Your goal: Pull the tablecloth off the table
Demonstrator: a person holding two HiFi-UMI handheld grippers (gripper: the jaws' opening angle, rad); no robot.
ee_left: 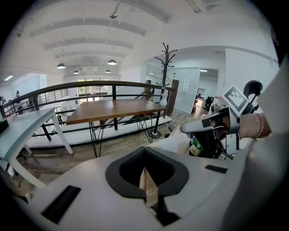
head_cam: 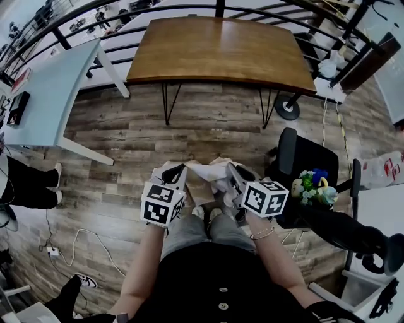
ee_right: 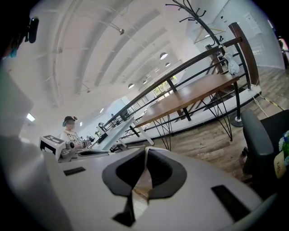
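A cream tablecloth (head_cam: 205,175) hangs bunched between my two grippers, close in front of the person's knees and off the brown wooden table (head_cam: 221,47), whose top is bare. My left gripper (head_cam: 177,171) is shut on one part of the cloth. A strip of the fabric (ee_left: 147,182) shows pinched between its dark pads. My right gripper (head_cam: 231,175) is shut on another part, with cloth (ee_right: 141,184) squeezed in its jaws. In the left gripper view the right gripper (ee_left: 212,126) sits to the right, with cloth (ee_left: 174,142) draped below it.
A white table (head_cam: 50,88) stands at the left and a black railing (head_cam: 158,12) runs behind both tables. A black chair (head_cam: 306,161) with a small flower bunch (head_cam: 312,184) is close on the right. A person's legs (head_cam: 28,186) are at the left, and cables (head_cam: 76,243) lie on the plank floor.
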